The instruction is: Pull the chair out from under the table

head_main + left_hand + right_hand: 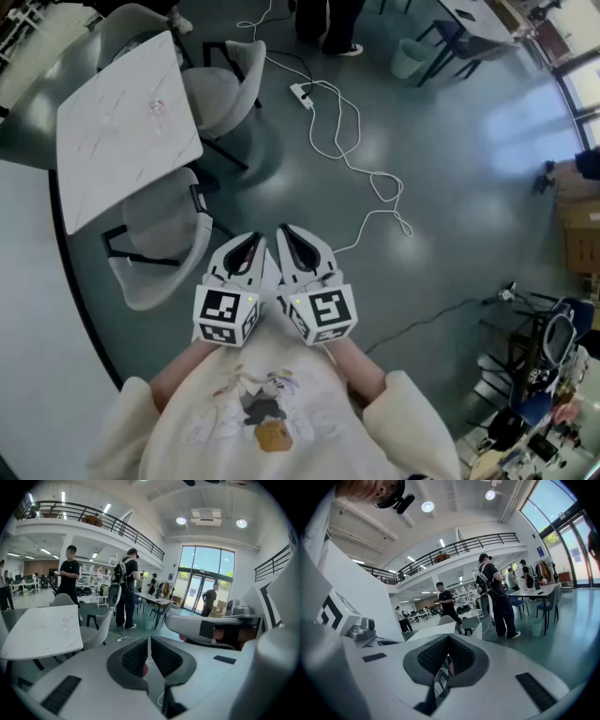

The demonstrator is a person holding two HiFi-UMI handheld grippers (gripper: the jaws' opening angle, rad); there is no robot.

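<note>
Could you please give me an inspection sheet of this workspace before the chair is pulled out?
Surface: white marble-look square table, one small clear item on it, unidentifiable.
Job's things: grey shell chair partly tucked under the table's near edge, untouched.
Clutter: two more grey chairs at the table.
Grippers: left gripper and right gripper side by side near the person's chest, both shut, empty.
Cables: white cable with power strip loops across the floor; black cable further right.
Surroundings: glossy grey floor, people standing, cardboard boxes.

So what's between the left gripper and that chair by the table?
Nothing but a thin strip of bare grey floor, seen in the head view, separates the left gripper from the chair.
</note>
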